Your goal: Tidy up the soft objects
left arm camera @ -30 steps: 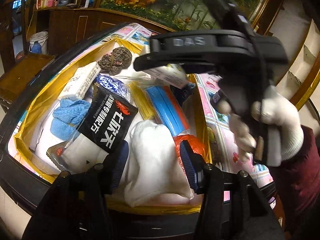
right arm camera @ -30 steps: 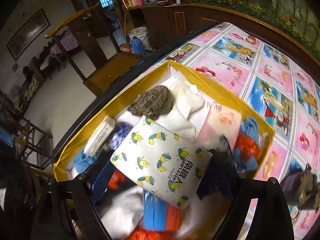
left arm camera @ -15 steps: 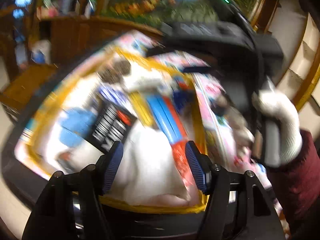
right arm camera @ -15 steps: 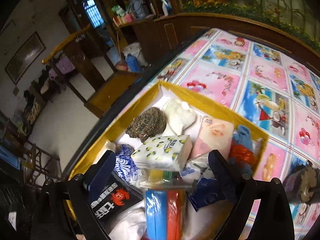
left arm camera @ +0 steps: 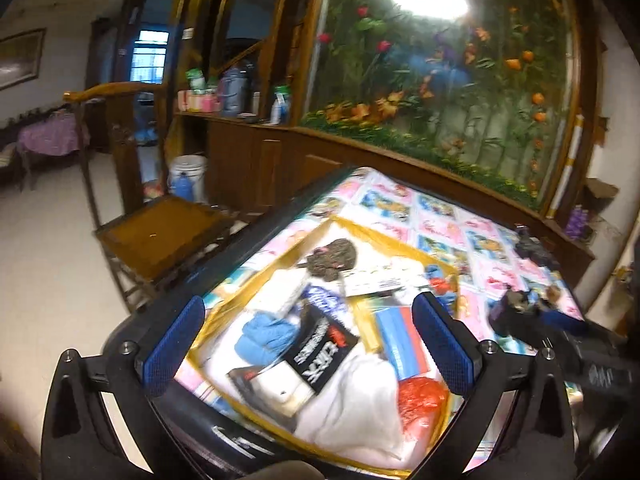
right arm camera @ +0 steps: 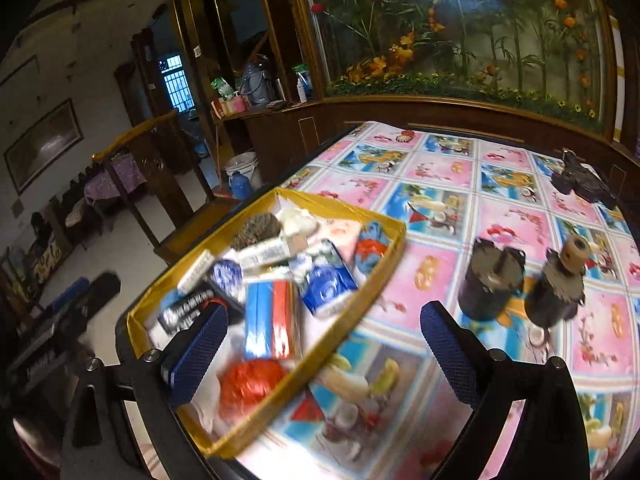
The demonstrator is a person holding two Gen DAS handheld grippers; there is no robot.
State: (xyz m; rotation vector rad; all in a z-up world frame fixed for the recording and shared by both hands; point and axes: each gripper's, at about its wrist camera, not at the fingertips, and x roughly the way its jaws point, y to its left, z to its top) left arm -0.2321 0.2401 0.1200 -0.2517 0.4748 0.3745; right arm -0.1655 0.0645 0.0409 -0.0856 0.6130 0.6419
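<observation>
A yellow-edged box (left arm camera: 380,236) (right arm camera: 384,264) sits on the patterned table and is full of soft goods: a white cloth (left arm camera: 360,408), a blue towel (left arm camera: 264,336), a black packet (left arm camera: 320,352), a blue-and-red pack (left arm camera: 400,340) (right arm camera: 272,320), a red mesh ball (left arm camera: 420,400) (right arm camera: 248,384), a brown scrubber (left arm camera: 334,258) (right arm camera: 256,230) and a white tissue pack (left arm camera: 380,280) (right arm camera: 264,252). My left gripper (left arm camera: 308,344) is open and empty above the box's near end. My right gripper (right arm camera: 324,356) is open and empty over the box's right edge.
Two dark cylindrical tools (right arm camera: 490,284) (right arm camera: 554,292) stand on the flowered tablecloth (right arm camera: 500,208) right of the box. Another dark object (right arm camera: 580,184) lies at the far right corner. A wooden chair (left arm camera: 160,236) stands left of the table. A flower mural fills the back wall.
The right gripper let go of the white tissue pack, which now lies in the box, and drew back to the right. Both grippers have risen away from the box.
</observation>
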